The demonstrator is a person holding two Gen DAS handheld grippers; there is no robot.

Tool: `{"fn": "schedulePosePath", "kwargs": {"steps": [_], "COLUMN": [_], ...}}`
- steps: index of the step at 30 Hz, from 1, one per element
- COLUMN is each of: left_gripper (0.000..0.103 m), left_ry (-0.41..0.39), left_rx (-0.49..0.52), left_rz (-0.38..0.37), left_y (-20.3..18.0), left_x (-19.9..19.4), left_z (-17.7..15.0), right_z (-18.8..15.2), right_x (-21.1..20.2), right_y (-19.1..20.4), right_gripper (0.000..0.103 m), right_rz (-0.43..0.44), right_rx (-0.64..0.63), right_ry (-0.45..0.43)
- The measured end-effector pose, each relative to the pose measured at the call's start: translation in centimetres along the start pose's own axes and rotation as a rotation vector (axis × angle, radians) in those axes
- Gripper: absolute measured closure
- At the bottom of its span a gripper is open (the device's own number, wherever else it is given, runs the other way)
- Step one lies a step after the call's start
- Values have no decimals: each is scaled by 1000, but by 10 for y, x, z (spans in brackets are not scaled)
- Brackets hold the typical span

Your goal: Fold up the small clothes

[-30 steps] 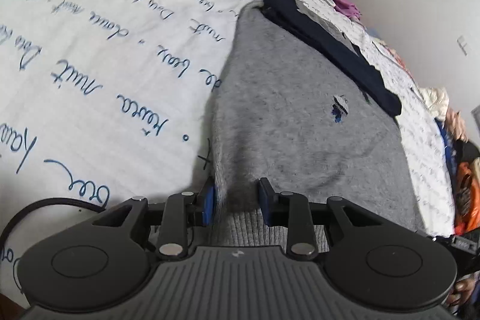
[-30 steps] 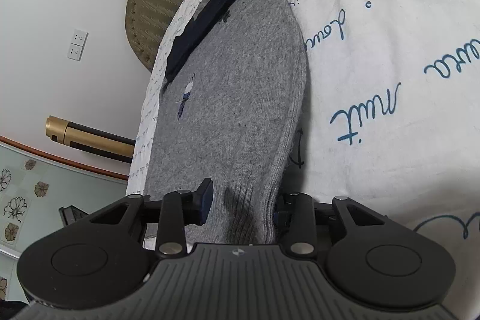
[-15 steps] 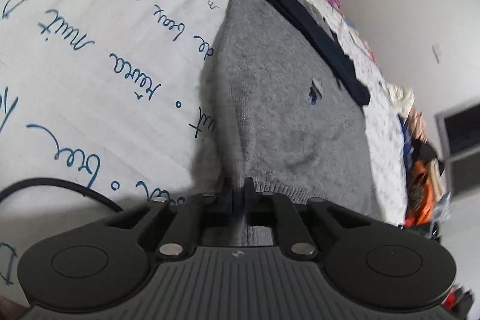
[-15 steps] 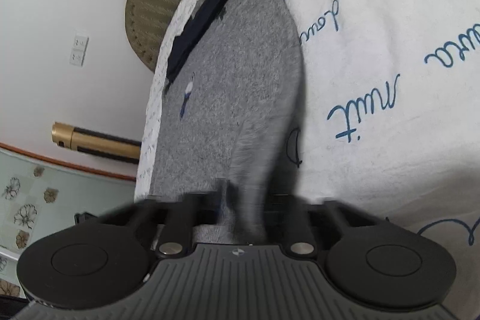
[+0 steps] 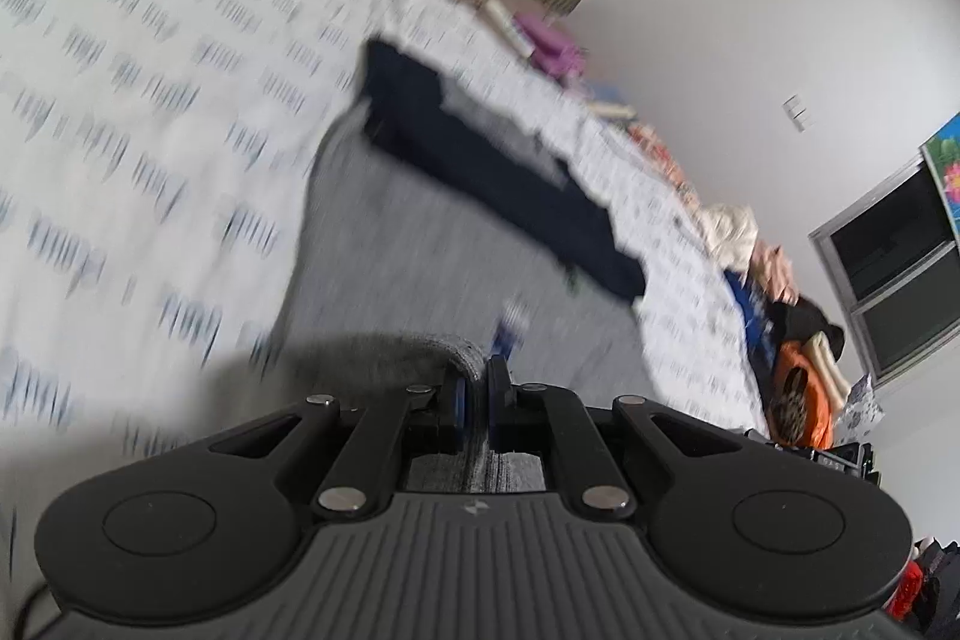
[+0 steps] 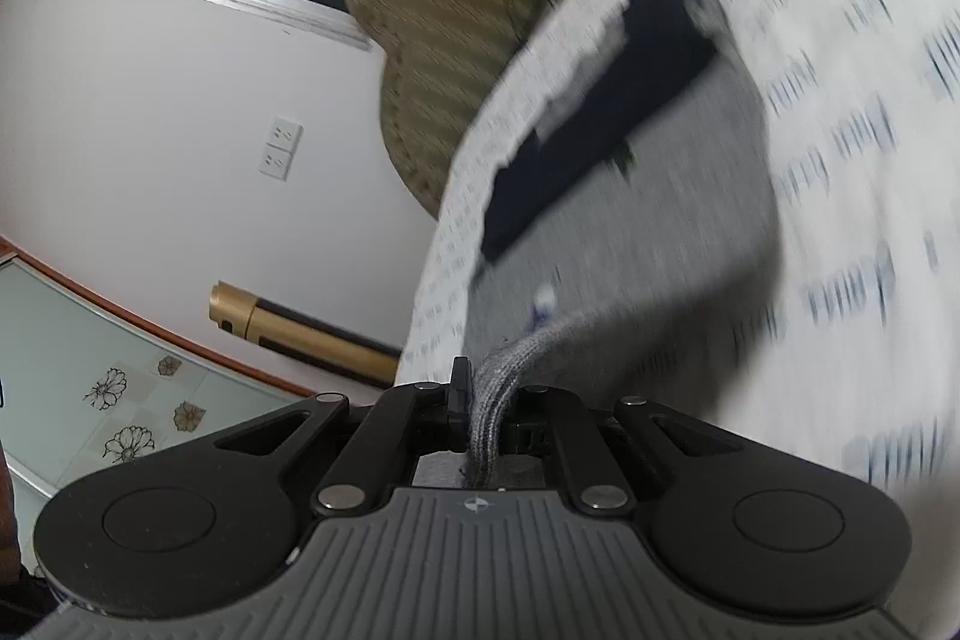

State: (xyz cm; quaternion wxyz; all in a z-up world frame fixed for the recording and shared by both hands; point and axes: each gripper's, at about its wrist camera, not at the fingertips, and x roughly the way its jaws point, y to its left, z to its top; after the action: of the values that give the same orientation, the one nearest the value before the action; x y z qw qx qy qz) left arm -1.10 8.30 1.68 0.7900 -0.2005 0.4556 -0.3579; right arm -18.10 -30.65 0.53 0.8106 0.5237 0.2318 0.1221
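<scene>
Both tools are clamping the same garment, a grey knitted jumper with a ribbed hem and a small blue chest emblem (image 5: 420,244). The left gripper (image 5: 474,397) is pinching the ribbed hem between its blue pads, jaws almost fully together. The right gripper (image 6: 486,394) is likewise biting a bunched fold of that hem, its jaws having just been closing onto the cloth.

Location: the jumper is lying ahead of both tools on the white bedsheet printed with blue handwriting (image 5: 120,130). The held hem is raised off the sheet directly at the fingertips; a shadow is showing beneath the lifted edge.

Orientation: the long axis is running straight away from the tools, hem nearest, neck farthest. A dark navy folded strip of fabric (image 5: 498,178) is lying along the far side of the body, ahead and right of the left tool, ahead and left of the right tool. Whether it is a sleeve or a separate piece, I cannot tell.

Risks, as judged:
- The right grip is holding a bunched wad, not a flat edge; the knit may be slipping out as the lift continues.
- Uneven travel of the two hands would be skewing the fold line off the long axis.
- The navy strip may be dragging or sliding out of place when the hem is carried over it.
- Heavy motion blur suggests fast movement; the loose knit may be stretching.
</scene>
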Motion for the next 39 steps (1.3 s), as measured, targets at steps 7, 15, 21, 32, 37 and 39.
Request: {"fn": "schedulePosePath", "kwargs": {"steps": [7,15,21,32,37,39], "left_gripper": [97,97,97,34,28,28], "left_ry": [-75,-83,-42,-144,-245,-185], "left_rx": [36,-37,-59,-211,159,180], "left_rz": [-2,60,145,142,449,458], "left_y": [-18,-5,12,59,21,19], "left_x": [43,134,205,222,195,195], "left_z": [79,179,227,262,224,202], "right_z": [81,186,237,267,263,252], "right_x": [16,88,142,151,138,134], "right_y": [-8,-50,-104,-152,-109,-100], "right_gripper": [92,92,92,38,38,38], "right_rz": [14,-31,-111,-112,-343,-414], "right_rx": [-42,-5,86,285,-6,-76], "right_ry": [-92,-127,-122,-285,-220,-171]}}
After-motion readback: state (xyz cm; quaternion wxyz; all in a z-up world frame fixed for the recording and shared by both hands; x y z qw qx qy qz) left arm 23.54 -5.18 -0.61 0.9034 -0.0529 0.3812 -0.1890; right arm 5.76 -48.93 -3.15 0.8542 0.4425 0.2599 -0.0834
